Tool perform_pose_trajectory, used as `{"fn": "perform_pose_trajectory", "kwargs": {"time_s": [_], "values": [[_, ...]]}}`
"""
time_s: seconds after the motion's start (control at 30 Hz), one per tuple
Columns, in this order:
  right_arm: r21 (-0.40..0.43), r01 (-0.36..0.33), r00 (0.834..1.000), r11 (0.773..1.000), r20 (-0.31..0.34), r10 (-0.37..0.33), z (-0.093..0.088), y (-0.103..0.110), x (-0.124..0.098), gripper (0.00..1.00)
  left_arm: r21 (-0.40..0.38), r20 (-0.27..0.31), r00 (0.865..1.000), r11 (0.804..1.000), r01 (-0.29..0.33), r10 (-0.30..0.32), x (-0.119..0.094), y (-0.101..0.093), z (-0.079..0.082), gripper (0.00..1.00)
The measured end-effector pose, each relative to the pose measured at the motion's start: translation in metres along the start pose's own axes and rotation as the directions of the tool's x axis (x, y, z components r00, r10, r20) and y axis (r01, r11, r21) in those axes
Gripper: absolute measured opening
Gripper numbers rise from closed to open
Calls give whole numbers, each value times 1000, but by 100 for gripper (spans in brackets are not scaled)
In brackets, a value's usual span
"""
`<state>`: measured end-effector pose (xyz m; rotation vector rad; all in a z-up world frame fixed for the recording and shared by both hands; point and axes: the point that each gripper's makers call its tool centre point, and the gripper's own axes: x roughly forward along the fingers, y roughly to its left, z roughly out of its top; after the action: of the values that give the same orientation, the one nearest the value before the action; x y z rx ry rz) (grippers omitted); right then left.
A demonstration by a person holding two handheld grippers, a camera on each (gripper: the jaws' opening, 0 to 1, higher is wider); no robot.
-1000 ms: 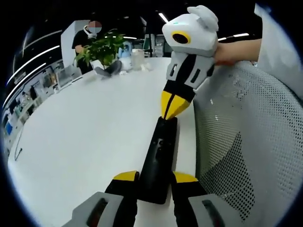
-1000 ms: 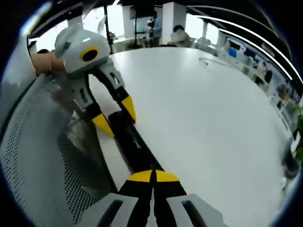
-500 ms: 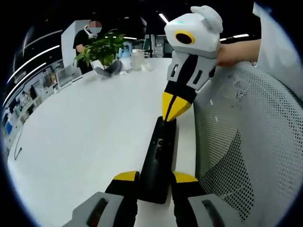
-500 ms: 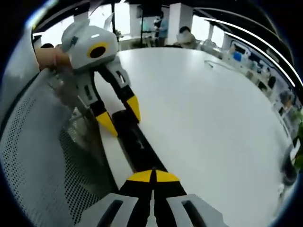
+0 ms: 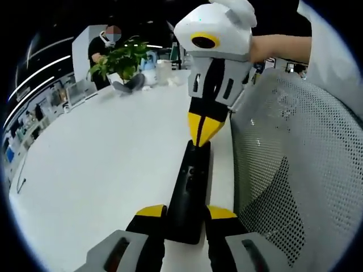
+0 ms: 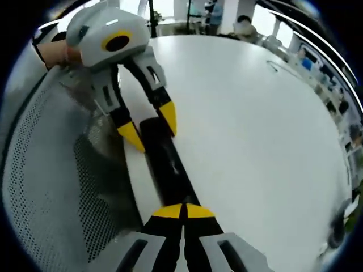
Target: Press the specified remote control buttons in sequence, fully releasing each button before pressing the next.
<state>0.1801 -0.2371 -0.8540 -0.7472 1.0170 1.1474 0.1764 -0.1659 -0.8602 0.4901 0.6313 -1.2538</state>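
Left gripper (image 5: pixel 185 214): jaws spread either side of the near end of the remote control (image 5: pixel 190 192), flanking it closely; whether they actually pinch it I cannot tell
Remote control: a long black bar lying on the white counter (image 5: pixel 102 164), close to the edge beside the mesh chair back (image 5: pixel 283 170)
Right gripper (image 5: pixel 205 127): jaws closed tip to tip, nothing between them, the yellow point down on the far end of the remote
Risk, slip: the closed point looks near the remote's very end, so a push there probably skids off the button or tips the bar
Risk, drift: with the remote so close to the counter edge, a sideways shove likely nudges it toward the chair
Risk, sequence: a lift that is too shallow could leave the button half held before the next press
Change since a second ago: the right gripper body now leans further over the counter and looms larger, its tip on much the same spot; remote and left jaws unchanged
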Motion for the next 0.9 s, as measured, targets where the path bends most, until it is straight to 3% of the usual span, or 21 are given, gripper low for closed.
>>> {"fn": "perform_pose_trajectory", "kwargs": {"time_s": [0.13,0.23,0.37,0.47,0.57,0.9], "values": [[-9,-20,1000,1000,8,20,-2,1,-1,0,10,-11,1000,1000,14,-14,-2,-4,-1,25],[21,-18,994,1000,108,16,-1,1,-2,0,35,-15,999,999,31,-31,-3,-8,-2,25],[-5,-6,977,1000,214,7,-2,3,-4,0,45,-14,999,998,40,-39,-3,-9,-2,24],[-50,7,979,999,206,4,-5,6,-5,0,56,-12,999,997,53,-53,-3,-12,-2,24],[-156,24,985,988,173,3,-5,10,-5,0,63,-13,998,996,65,-64,-3,-14,-2,24],[-189,-19,984,982,169,51,3,17,-4,0,85,-2,994,991,106,-106,-3,-17,-2,24]]}}
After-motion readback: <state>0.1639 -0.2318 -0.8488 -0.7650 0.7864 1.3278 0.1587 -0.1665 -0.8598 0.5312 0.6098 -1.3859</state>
